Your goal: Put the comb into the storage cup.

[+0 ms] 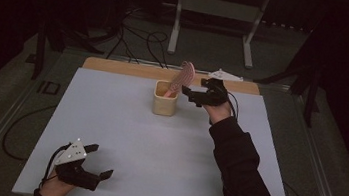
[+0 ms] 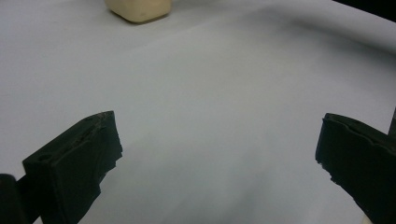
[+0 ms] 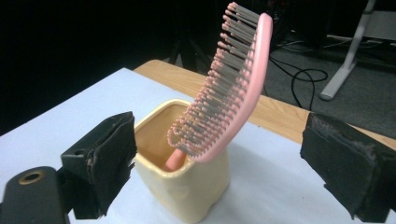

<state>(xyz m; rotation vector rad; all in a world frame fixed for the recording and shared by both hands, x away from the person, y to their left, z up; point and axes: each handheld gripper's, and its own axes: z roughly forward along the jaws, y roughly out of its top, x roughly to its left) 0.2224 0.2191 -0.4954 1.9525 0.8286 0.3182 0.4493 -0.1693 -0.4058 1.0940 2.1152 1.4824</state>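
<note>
**Reaching for the brush in the cup**

Standing handle-down in the cup (image 3: 187,182) at the far middle of the worktop (image 1: 156,146), the pink brush (image 3: 229,88) leans above the rim. We hold our right gripper (image 1: 198,95) just beside it, jaws apart and empty. Our left gripper (image 1: 96,164) rests near the front edge, jaws wide apart. We judge the brush light, stiff, slick plastic; grip its smooth back edge, not the bristles.

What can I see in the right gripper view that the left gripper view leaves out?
The right gripper view alone gives the pink hairbrush standing handle-down in the cream cup, leaning on its rim, between the open jaws of the right gripper. The left gripper view alone gives the left gripper, open over bare sheet. Both share the white sheet and the cup, just its base in the left one.
</note>
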